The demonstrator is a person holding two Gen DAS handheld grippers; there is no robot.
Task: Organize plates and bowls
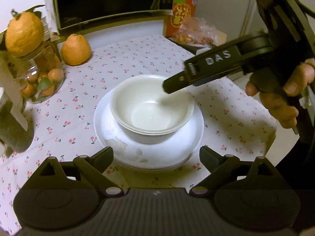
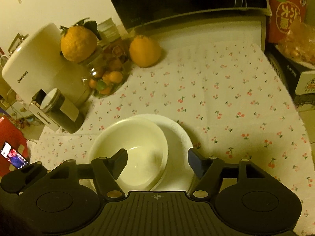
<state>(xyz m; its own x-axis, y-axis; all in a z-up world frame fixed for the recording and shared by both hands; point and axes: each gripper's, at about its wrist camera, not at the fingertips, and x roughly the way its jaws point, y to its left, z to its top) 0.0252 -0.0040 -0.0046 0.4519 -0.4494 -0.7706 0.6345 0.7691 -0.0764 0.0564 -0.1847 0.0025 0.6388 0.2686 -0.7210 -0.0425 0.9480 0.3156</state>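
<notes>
The bowls (image 1: 151, 106) sit nested on the plates (image 1: 110, 122) mid-frame on the tabletop (image 1: 226, 114), stacked to save room. My right gripper (image 2: 156, 162) has its fingers wide astride the bowl rim; my left gripper (image 1: 156, 153), also wide, hangs near the plates at lower frame.

The black two-finger left gripper (image 1: 156, 153) sits low at six o'clock of its own view, jaws spread wide with nothing between them. The black two-finger right gripper (image 2: 157, 160) is likewise spread apart; from the left camera it reaches in from three o'clock, tilted downward, gripped by a bare hand (image 1: 283, 96), apparently the right.
</notes>
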